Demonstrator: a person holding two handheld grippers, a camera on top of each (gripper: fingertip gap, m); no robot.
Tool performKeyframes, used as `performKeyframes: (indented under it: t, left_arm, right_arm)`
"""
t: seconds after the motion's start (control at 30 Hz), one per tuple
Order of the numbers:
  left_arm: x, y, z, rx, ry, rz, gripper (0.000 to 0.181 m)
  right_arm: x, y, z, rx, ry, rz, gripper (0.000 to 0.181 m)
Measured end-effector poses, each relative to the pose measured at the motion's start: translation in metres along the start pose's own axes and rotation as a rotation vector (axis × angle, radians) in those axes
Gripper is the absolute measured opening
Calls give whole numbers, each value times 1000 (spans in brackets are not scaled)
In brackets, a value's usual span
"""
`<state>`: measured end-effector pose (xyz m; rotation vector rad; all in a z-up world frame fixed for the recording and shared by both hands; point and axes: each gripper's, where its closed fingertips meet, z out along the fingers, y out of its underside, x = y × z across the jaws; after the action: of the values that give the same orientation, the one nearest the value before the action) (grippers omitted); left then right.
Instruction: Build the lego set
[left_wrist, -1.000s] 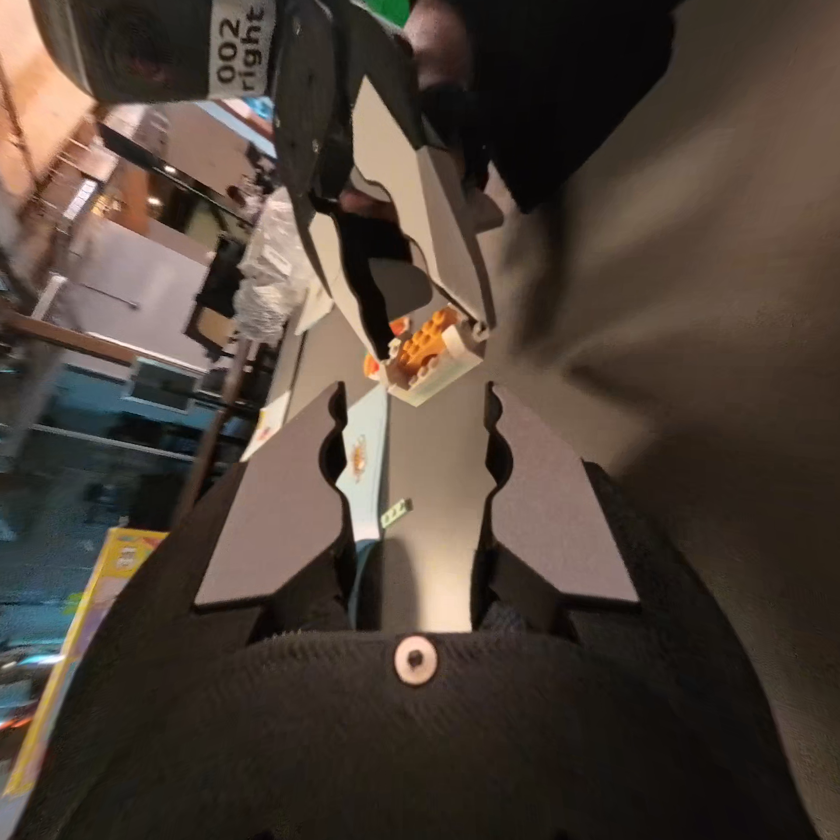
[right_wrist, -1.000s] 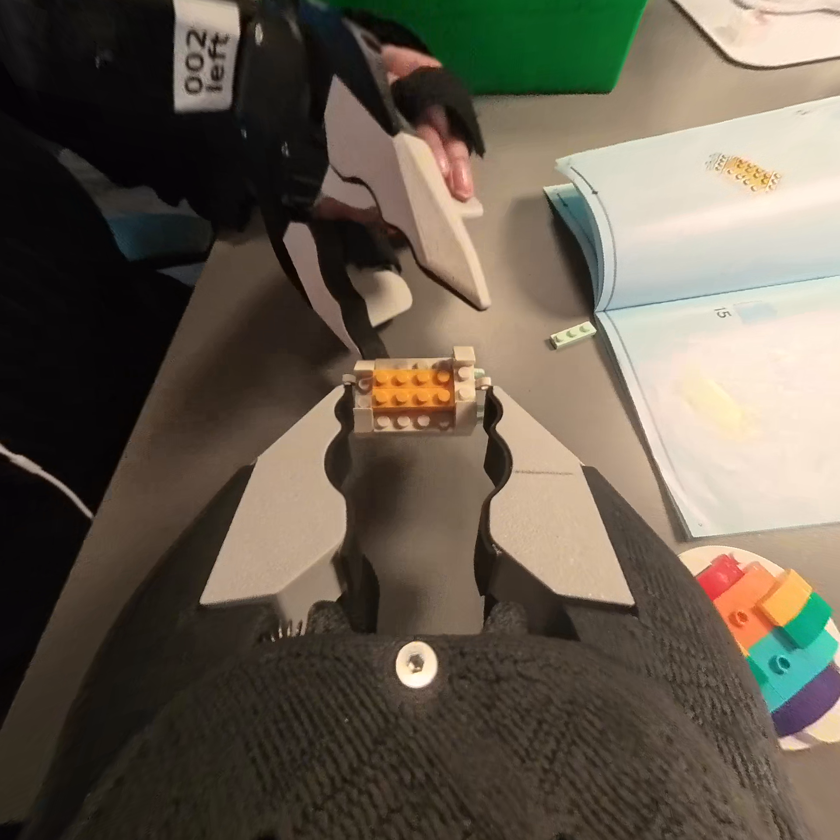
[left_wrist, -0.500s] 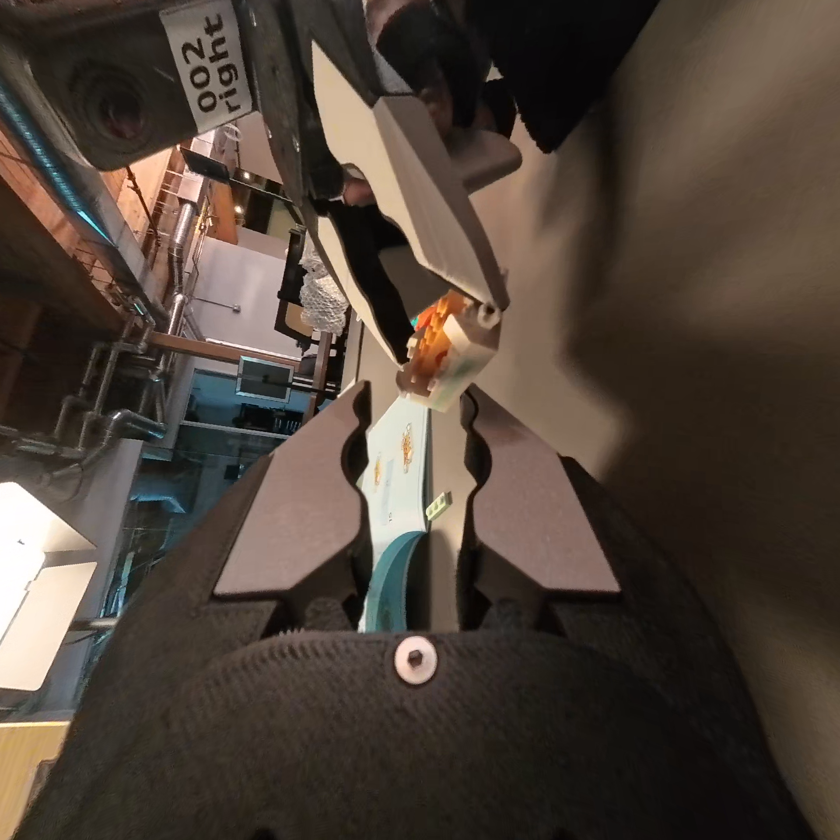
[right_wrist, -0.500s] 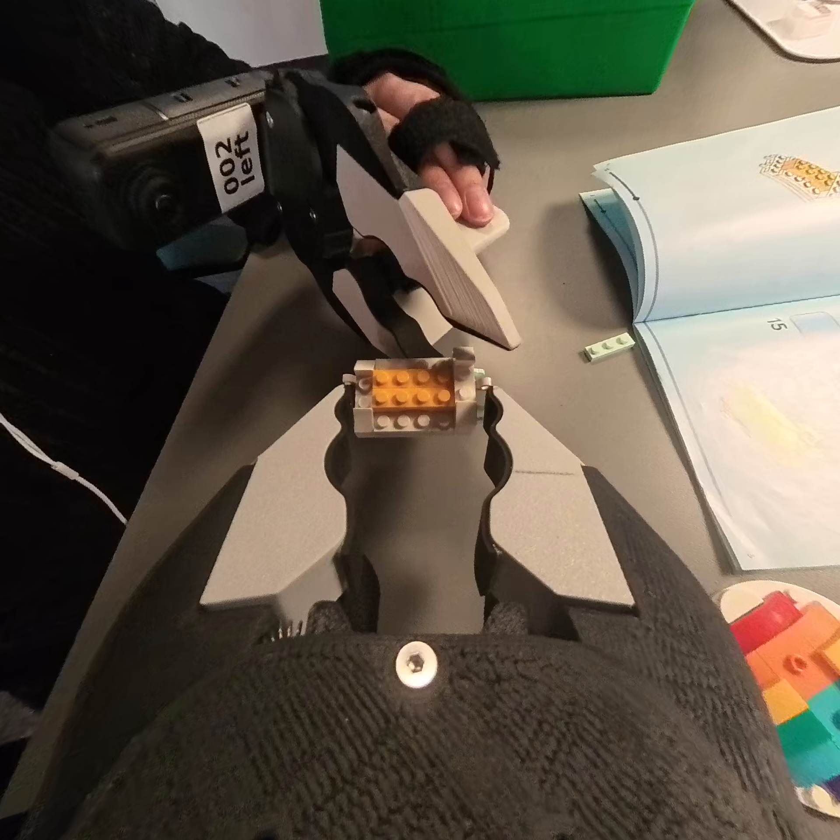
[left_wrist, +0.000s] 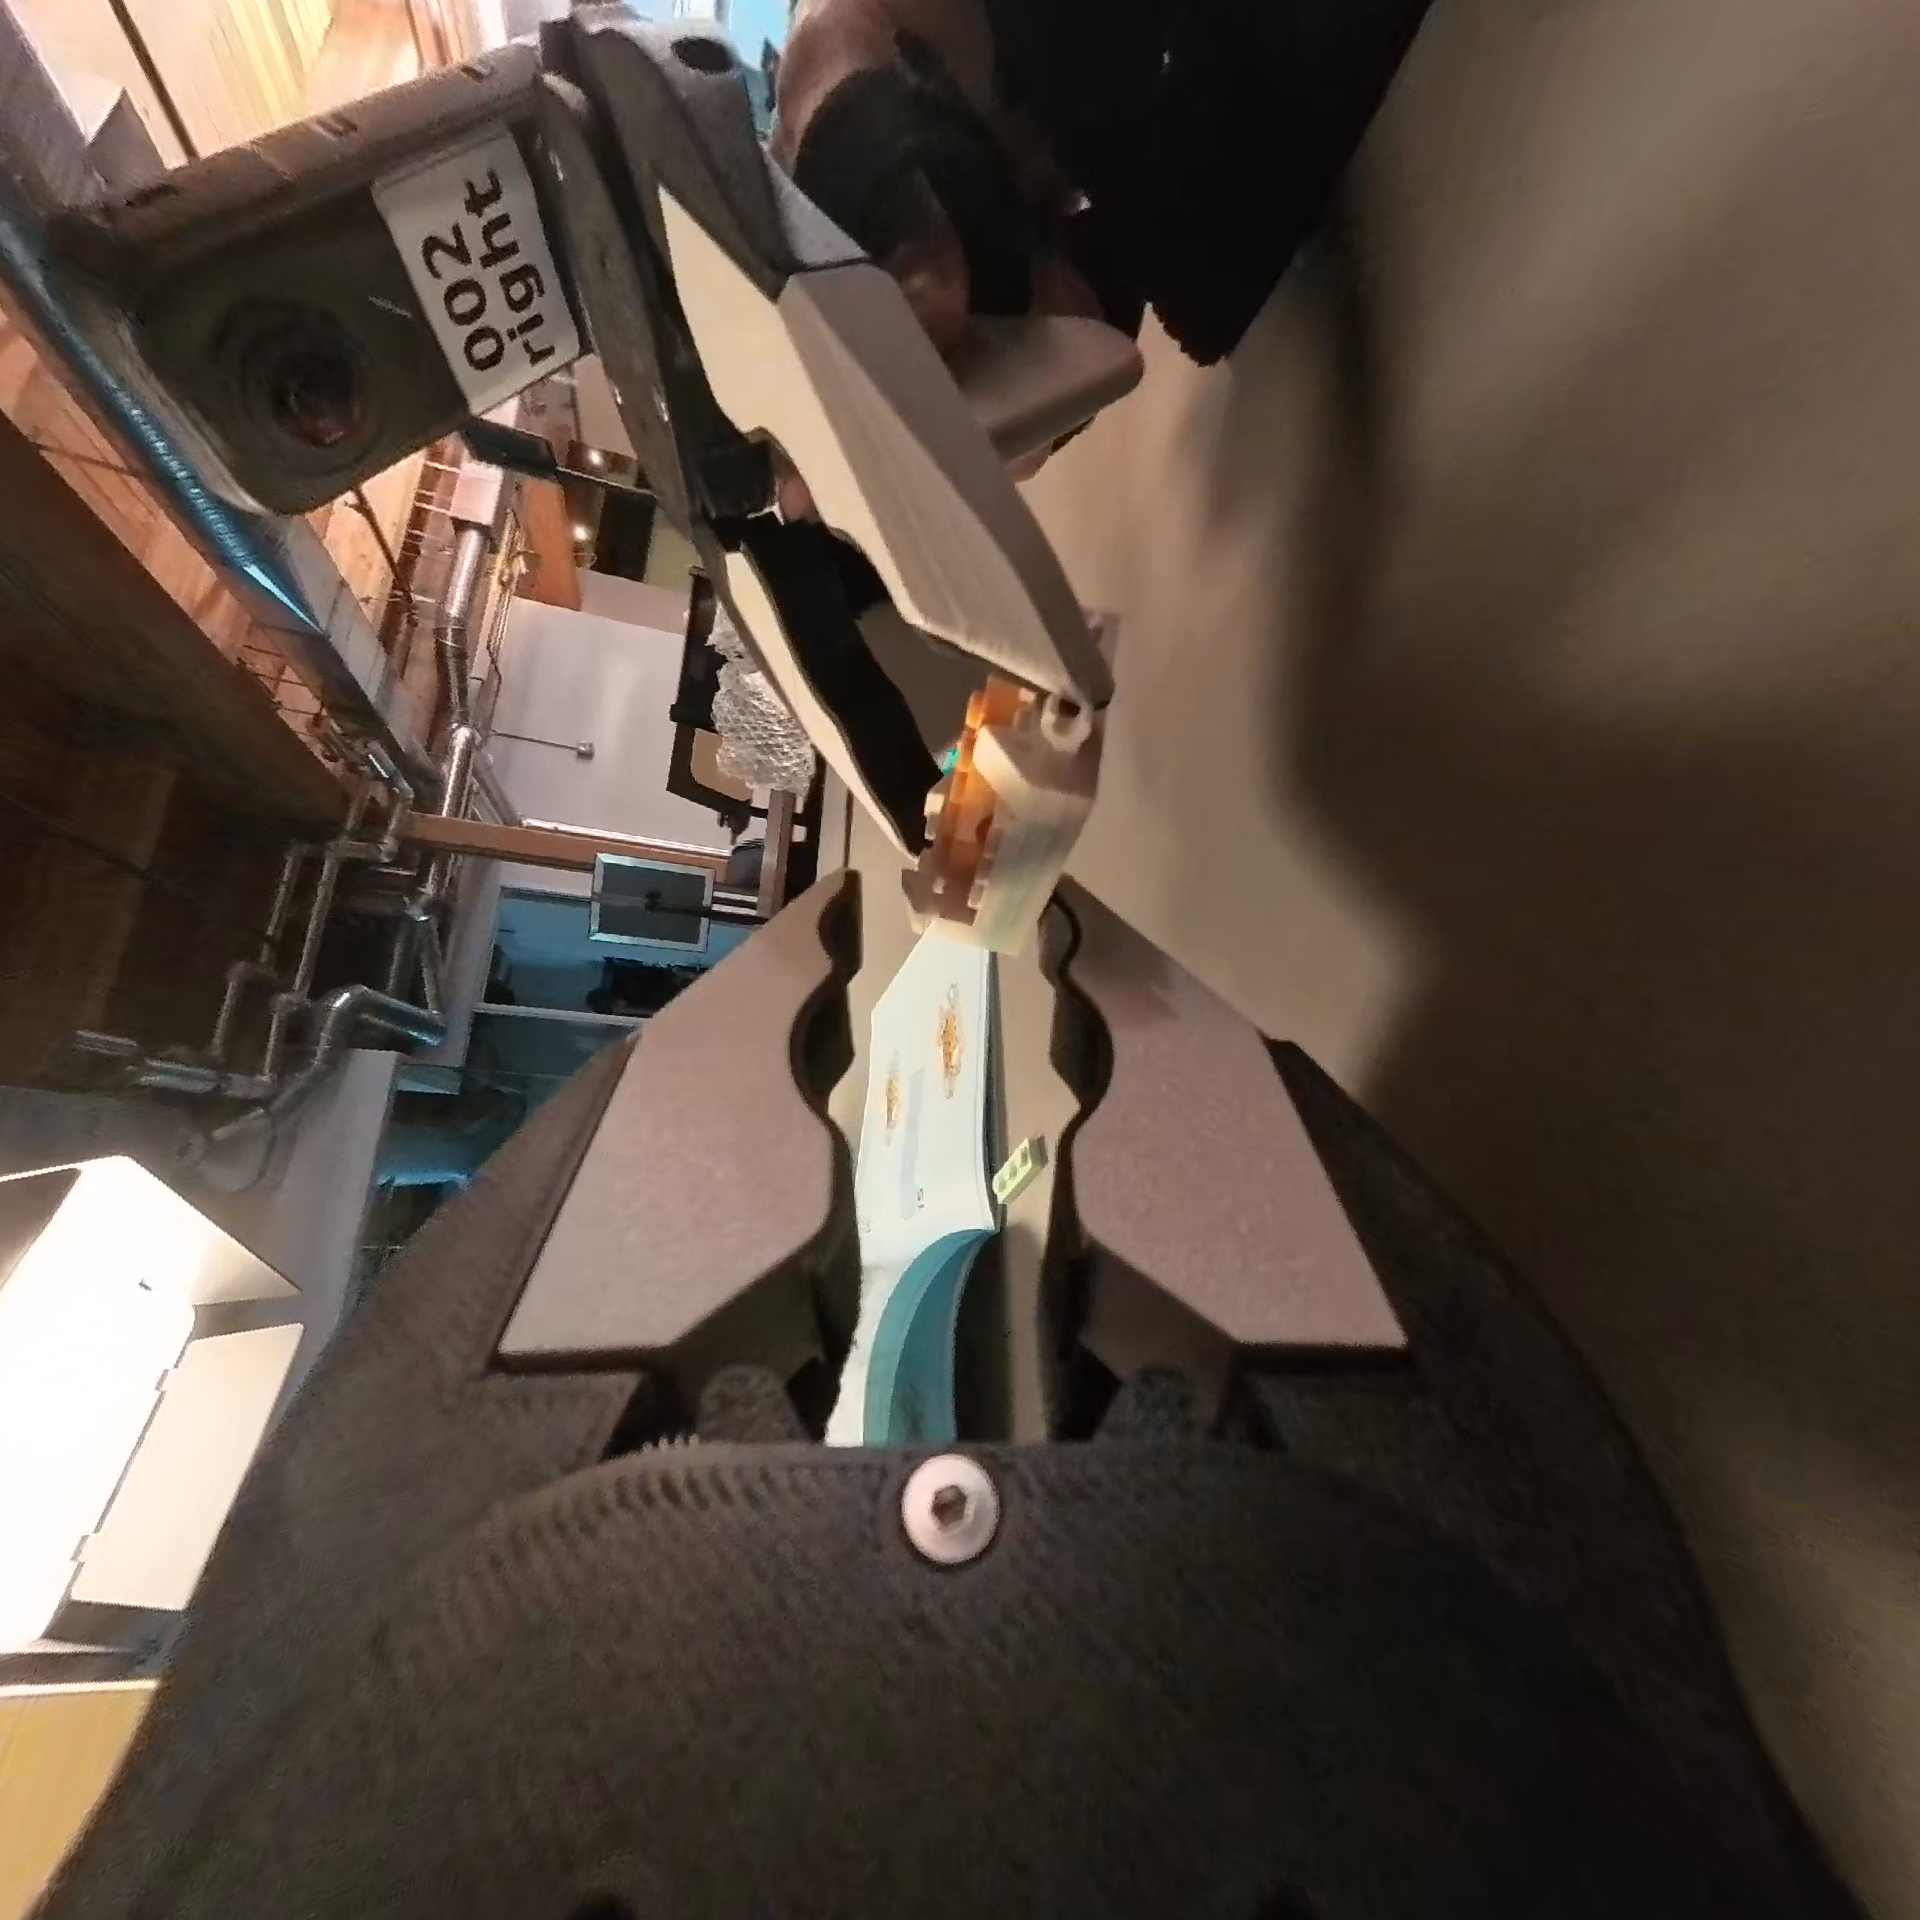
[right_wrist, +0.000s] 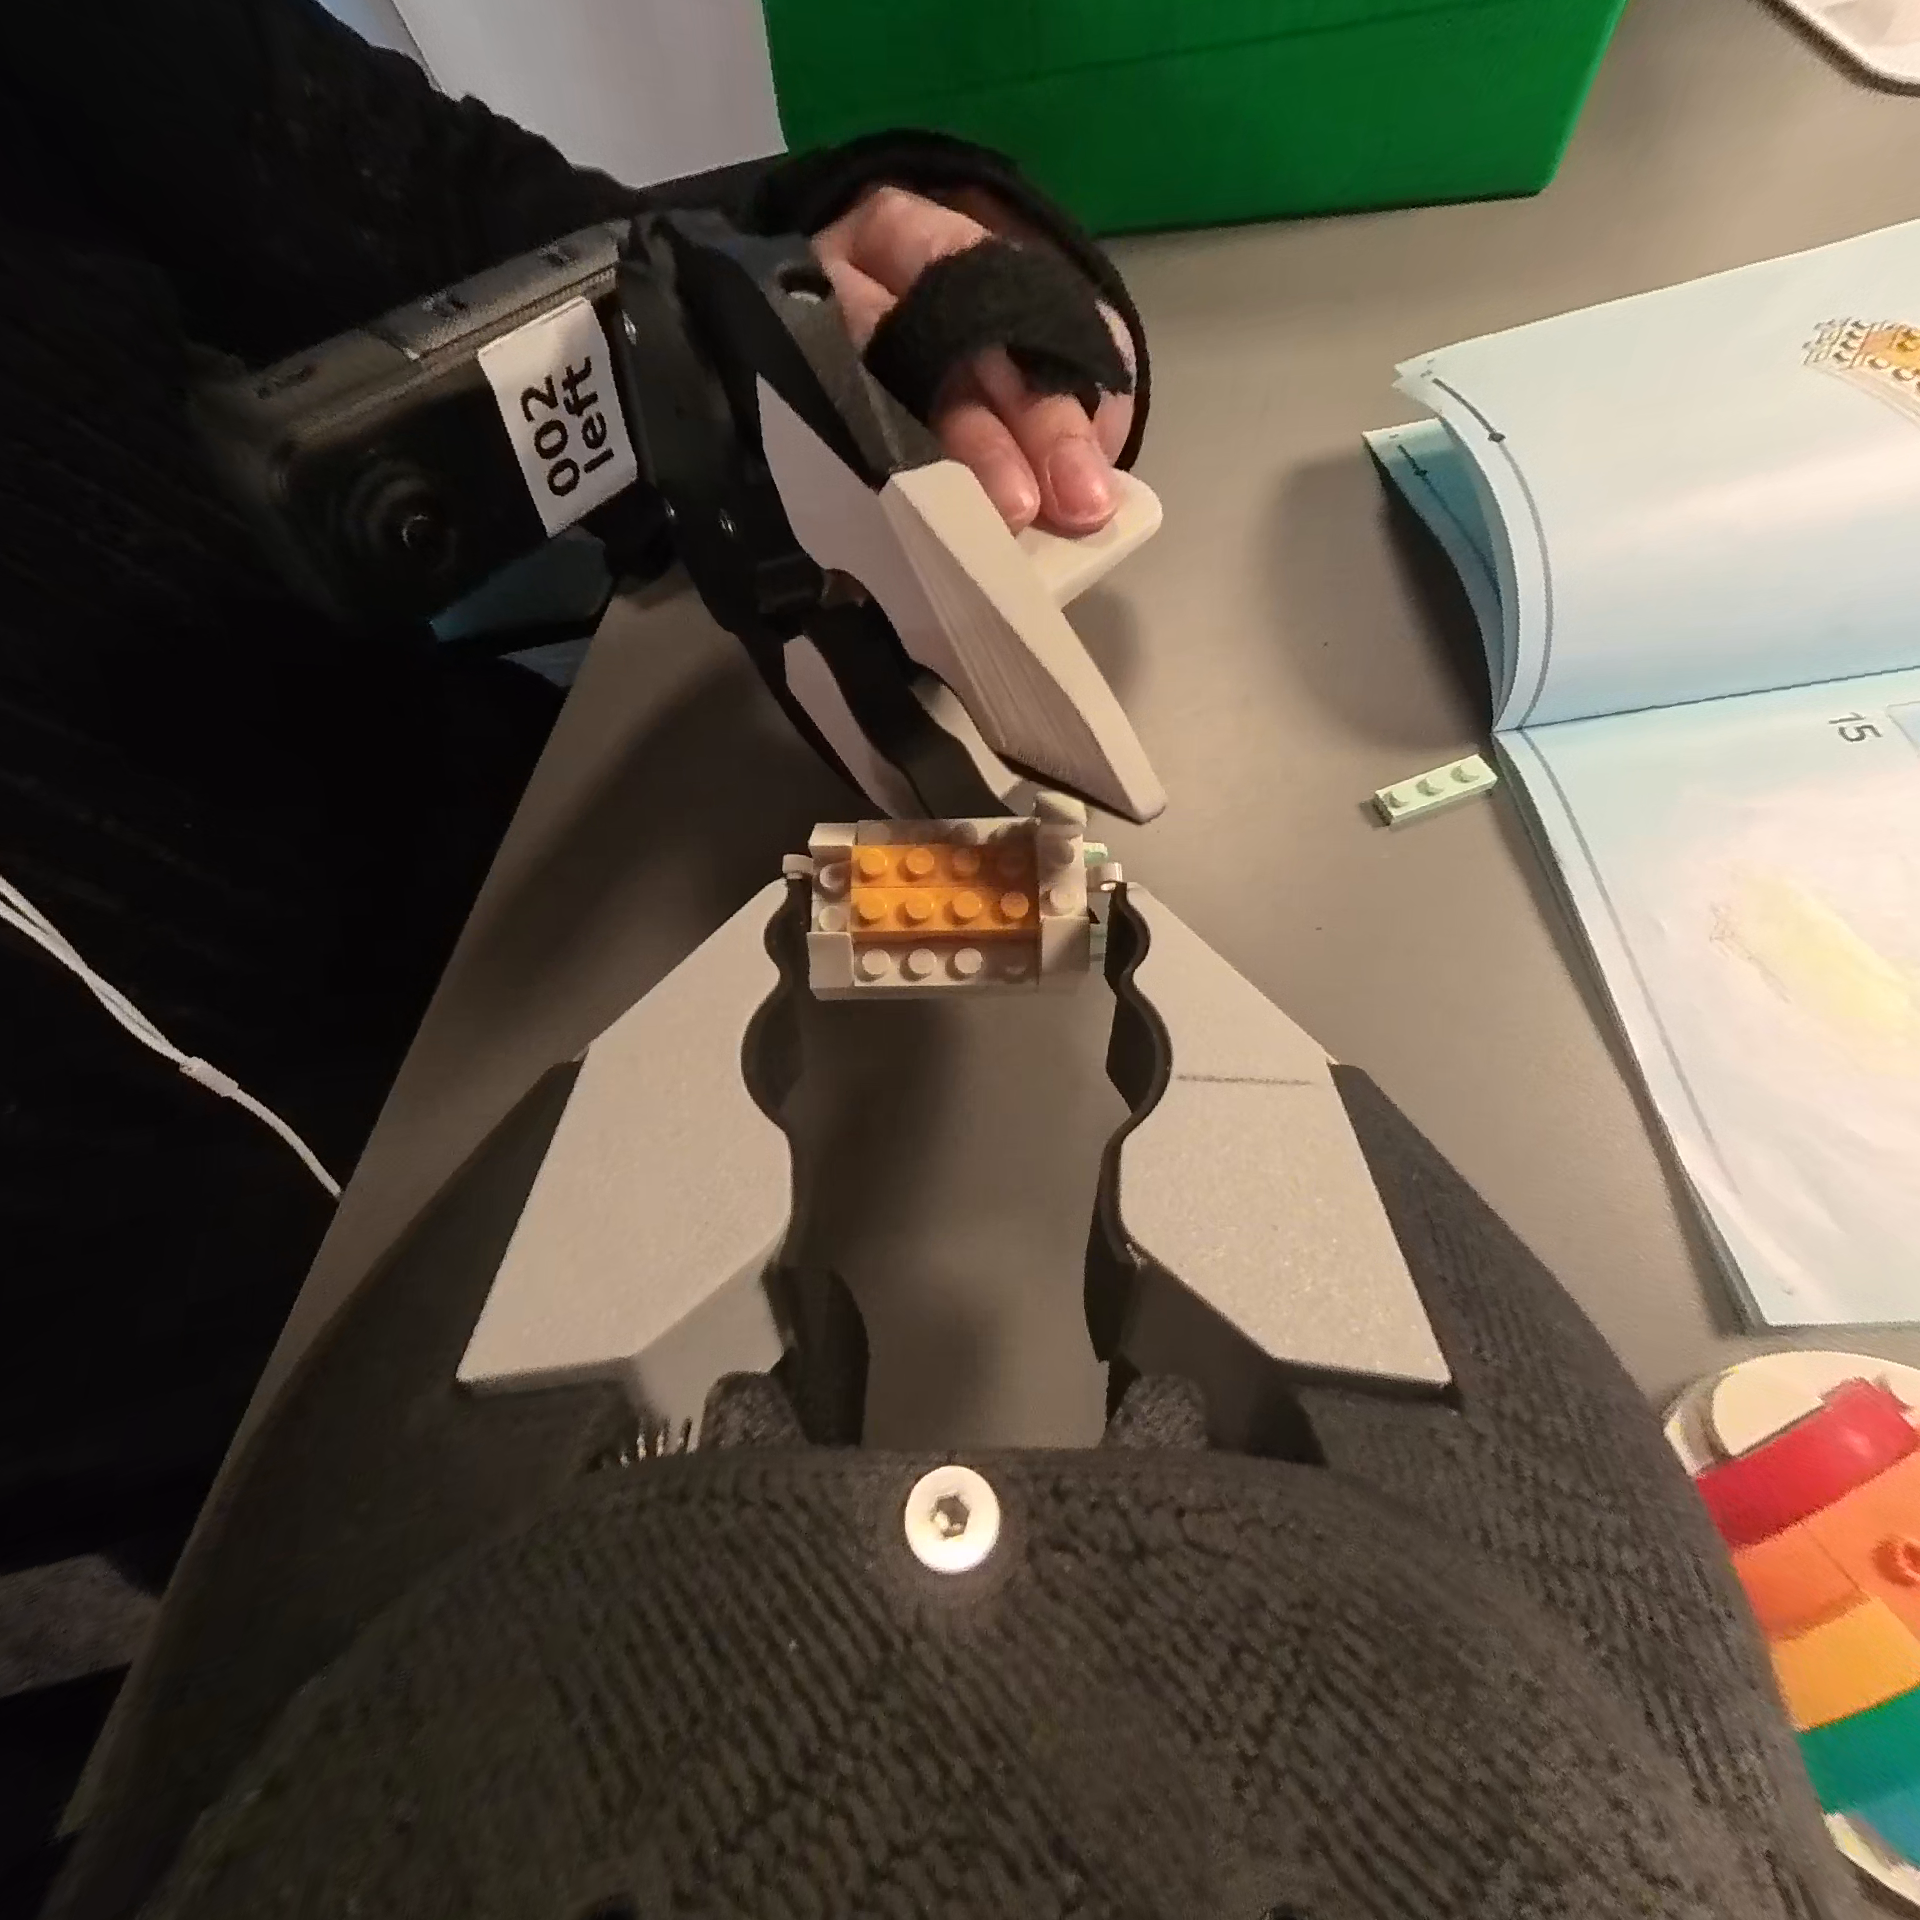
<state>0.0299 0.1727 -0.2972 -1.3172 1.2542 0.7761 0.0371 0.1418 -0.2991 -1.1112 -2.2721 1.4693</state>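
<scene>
A small Lego build of white bricks with orange bricks in the middle is clamped between the tips of my right gripper, held above the grey table. In the left wrist view the same build hangs from the right gripper, tilted on edge. My left gripper is open, its tips just short of the build's lower end. In the right wrist view the left gripper comes in from the far side, one fingertip over the build's far right corner.
A pale green flat plate lies loose on the table next to an open instruction booklet; both also show in the left wrist view, plate and booklet. A green bin stands at the back. A rainbow-coloured build sits at lower right.
My left gripper has moved in toward the build and its jaws have narrowed. The right gripper keeps hold of the build, almost still.
</scene>
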Motion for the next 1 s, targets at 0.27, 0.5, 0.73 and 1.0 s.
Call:
performKeyframes:
  t: [0.27,0.5,0.73,1.0]
  left_arm:
    - [5,0,0,-1,23,25,25]
    - [8,2,2,-18,47,16,24]
    - [7,3,2,-45,49,22,24]
    - [6,6,4,-72,76,-47,23]
  right_arm:
    - [-1,1,1,-5,-8,6,57]
    - [0,5,1,-8,-19,36,57]
    - [0,3,0,15,-41,61,57]
    - [2,2,0,36,-43,88,57]
